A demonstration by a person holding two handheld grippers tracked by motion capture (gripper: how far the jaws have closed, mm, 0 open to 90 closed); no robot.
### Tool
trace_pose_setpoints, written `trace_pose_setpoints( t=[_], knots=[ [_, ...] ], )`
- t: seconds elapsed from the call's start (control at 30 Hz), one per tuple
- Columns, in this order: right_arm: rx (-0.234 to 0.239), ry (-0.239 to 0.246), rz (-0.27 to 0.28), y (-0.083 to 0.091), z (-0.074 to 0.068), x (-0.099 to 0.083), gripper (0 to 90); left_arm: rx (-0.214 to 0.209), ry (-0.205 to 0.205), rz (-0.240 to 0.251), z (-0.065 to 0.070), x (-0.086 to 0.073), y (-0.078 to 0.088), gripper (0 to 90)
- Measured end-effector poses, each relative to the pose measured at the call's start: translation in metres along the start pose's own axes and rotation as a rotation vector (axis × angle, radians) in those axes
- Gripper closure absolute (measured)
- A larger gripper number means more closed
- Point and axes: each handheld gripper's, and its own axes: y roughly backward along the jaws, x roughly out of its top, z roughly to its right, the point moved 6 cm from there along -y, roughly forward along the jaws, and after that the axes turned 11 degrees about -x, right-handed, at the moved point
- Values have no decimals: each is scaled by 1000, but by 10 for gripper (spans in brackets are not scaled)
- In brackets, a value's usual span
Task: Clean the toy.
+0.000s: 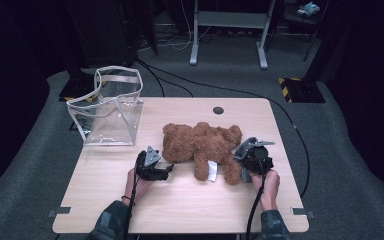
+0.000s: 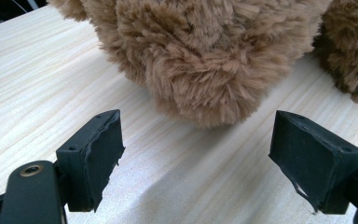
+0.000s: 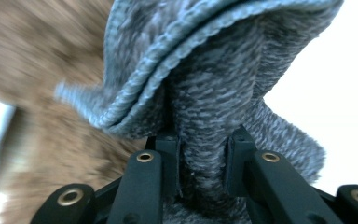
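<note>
One teddy bear point(image 1: 200, 145), one clear bag point(image 1: 111, 107), one piece of grey knit cloth point(image 3: 205, 93) and two grippers are on or over the bench point(image 1: 180, 200). The bear is brown and shaggy, with long matted fur and a white tag point(image 1: 212, 171) at its lower side; it lies flat near the middle of the bench, limbs splayed. The clear bag stands upright at the far left corner, well apart from the bear, with pale trim and a handle. The left gripper point(image 1: 155, 167) sits just beside the bear's left flank, its jaws spread wide with nothing between them and fur close ahead. The right gripper point(image 1: 250, 157) is at the bear's right end, its jaws pinching a fold of the grey knit cloth, which is ribbed, speckled and hemmed along its edge.
</note>
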Motion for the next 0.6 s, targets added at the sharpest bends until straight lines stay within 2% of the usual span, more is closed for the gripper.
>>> trace_pose_setpoints(
  t=[0.03,0.1,0.13,0.17,0.23,0.33,0.4,0.53,0.6],
  knots=[
    [14,-8,21,6,-1,3,728,0,0,0,0,0,0,167],
    [78,-22,77,25,-10,13,726,2,-1,1,0,0,0,167],
    [90,-11,97,30,-14,16,726,3,0,1,0,0,-1,167],
    [123,18,126,37,-23,22,726,3,0,1,0,0,0,167],
    [143,49,144,42,-36,27,724,4,0,1,0,0,0,167],
    [144,99,117,30,-58,26,718,3,3,7,0,0,0,167],
    [156,107,104,22,-64,20,716,-2,7,9,0,0,0,167],
    [170,99,107,23,-62,13,717,-1,4,8,0,0,0,167],
    [168,112,104,28,-60,9,718,-3,8,8,0,0,0,167]
  ],
)
